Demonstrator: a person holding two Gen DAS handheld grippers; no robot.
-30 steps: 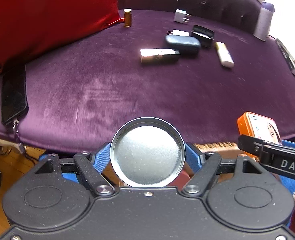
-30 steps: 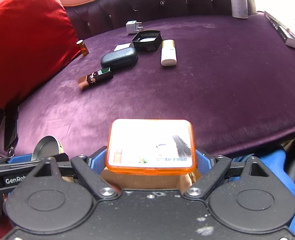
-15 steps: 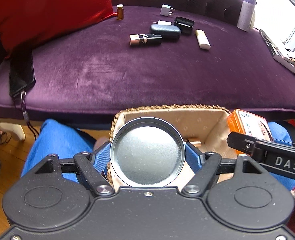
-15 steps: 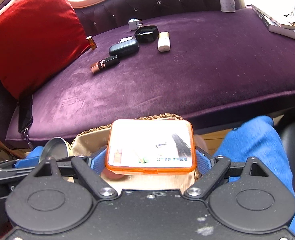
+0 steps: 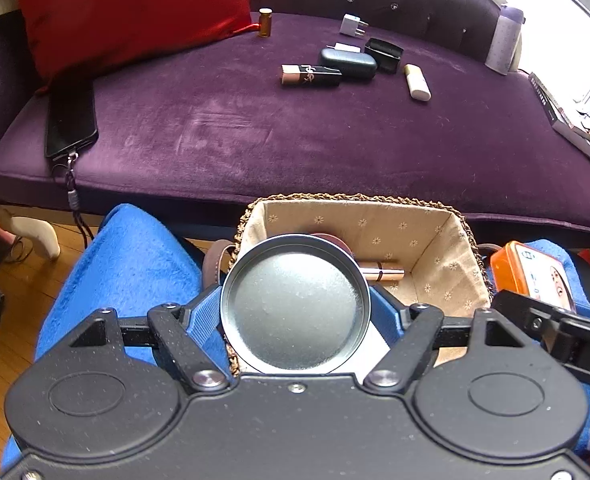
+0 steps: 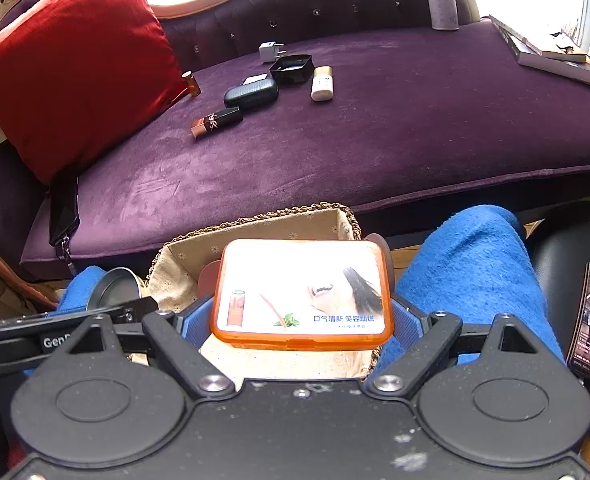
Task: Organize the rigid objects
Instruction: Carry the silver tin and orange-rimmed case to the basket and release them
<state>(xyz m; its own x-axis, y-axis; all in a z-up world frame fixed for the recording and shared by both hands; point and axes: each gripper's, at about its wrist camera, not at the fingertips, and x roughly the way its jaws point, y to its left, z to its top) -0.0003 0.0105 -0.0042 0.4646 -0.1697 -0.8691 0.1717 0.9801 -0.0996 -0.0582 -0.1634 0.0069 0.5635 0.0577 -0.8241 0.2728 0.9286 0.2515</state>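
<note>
**Left wrist view: round tin and orange box being held over the basket**

Left wrist view: a round metal tin [image 5: 295, 304] is being gripped between the blue pads of the left gripper [image 5: 295, 312], closed against its sides, and is being held above the near-left part of a woven basket [image 5: 443, 208] lined with flowered cloth. A rose-gold tube [image 5: 383, 272] is being seen lying inside the basket, past the tin's rim.

In the right wrist view, an orange-rimmed box [image 6: 301, 294] with a printed lid is being clamped flat by the right gripper [image 6: 301, 320], and is being held over the basket's right side [image 6: 345, 220]. The basket is being flanked by blue-clad legs [image 6: 471, 264].

On the purple sofa seat [image 5: 295, 140], well apart from the basket, a lipstick [image 5: 311, 76], a dark oval case [image 5: 349, 64], an open black box [image 5: 383, 54], a white tube [image 5: 417, 82], a white plug adapter [image 5: 353, 26] and a small amber bottle [image 5: 265, 22] are being left lying. A red cushion [image 5: 135, 8] is being propped at the left end, with a black phone [image 5: 71, 120] below it.
</note>
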